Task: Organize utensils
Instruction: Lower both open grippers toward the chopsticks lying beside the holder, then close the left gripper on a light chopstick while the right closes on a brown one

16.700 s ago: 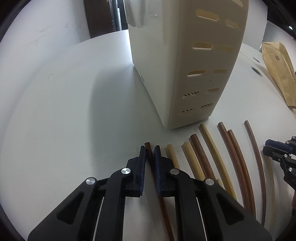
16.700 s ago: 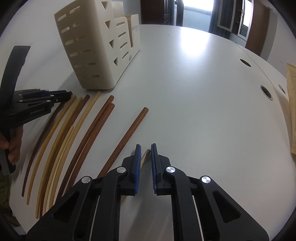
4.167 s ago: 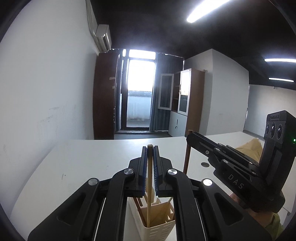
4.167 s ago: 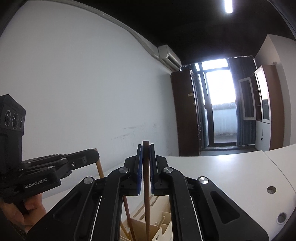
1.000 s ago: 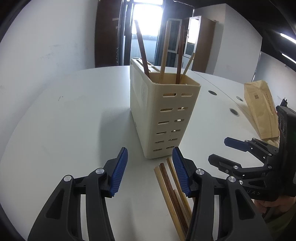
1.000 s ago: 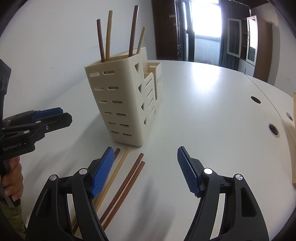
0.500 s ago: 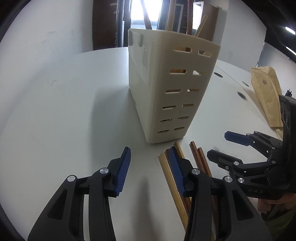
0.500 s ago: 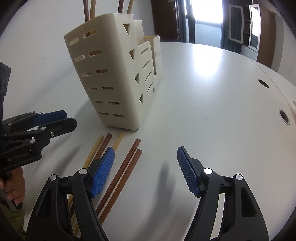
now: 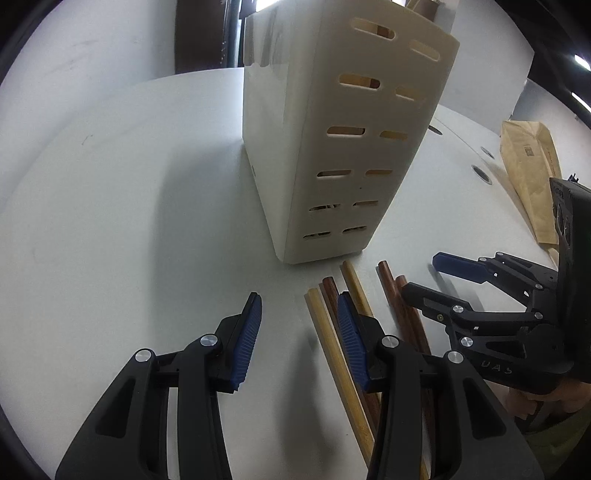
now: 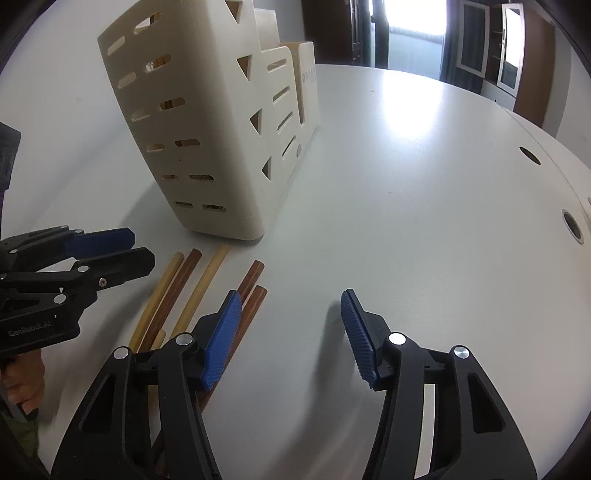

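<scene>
Wooden chopsticks (image 9: 334,345), pale and dark, are laid side by side on the white table (image 10: 424,192) just before the cream holder (image 9: 343,147). The left gripper (image 9: 299,334) is held apart over the palest stick, nothing clamped. The right gripper (image 10: 291,332) is closing, its gap empty, beside the dark pair (image 10: 255,291).

A round white table (image 10: 424,192) with cable holes filled the room; behind it stood a bright window (image 10: 415,33) with dark curtains, a glass-door cabinet (image 10: 511,48) beside that, and plain white walls (image 9: 85,66)
</scene>
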A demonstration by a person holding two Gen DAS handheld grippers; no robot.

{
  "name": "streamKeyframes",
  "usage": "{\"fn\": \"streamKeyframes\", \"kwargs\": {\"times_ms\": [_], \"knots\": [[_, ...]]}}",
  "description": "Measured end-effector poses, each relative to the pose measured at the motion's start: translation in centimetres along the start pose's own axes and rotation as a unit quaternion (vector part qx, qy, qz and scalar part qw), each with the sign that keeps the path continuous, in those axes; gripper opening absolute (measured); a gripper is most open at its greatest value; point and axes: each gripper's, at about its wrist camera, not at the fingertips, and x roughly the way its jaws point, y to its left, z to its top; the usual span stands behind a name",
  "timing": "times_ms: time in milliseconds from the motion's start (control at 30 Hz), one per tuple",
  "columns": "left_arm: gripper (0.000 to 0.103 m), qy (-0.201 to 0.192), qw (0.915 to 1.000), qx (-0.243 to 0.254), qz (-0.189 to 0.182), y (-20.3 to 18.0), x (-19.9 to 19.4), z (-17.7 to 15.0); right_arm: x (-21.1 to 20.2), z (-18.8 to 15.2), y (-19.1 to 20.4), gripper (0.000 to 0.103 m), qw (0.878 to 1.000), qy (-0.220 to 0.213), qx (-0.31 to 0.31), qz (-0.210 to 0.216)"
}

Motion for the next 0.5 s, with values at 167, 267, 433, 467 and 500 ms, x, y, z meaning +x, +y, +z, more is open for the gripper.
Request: {"fn": "streamKeyframes", "kwargs": {"times_ms": [167,267,433,467,500], "knots": [[0.043,0.001,0.9999,0.007,0.007,-0.3,0.3,0.0,0.0,0.0,0.1,0.055,1.000,0.000,-0.003,-0.003],[0.043,0.003,0.9998,0.011,0.018,-0.4,0.7,-0.1,0.0,0.0,0.3,0.055,1.000,0.001,-0.009,-0.008],[0.042,0.009,0.9996,0.016,0.021,-0.9,1.1,0.0,0.0,-0.1,0.4,0.050,1.000,0.001,-0.017,-0.017],[0.042,0.009,0.9994,0.019,0.027,-1.0,1.2,0.0,0.0,-0.1,0.4,0.049,1.000,0.001,-0.018,-0.019],[0.042,0.008,0.9992,0.022,0.032,-1.2,1.2,-0.1,0.0,-0.1,0.3,0.048,1.000,0.001,-0.018,-0.021]]}}
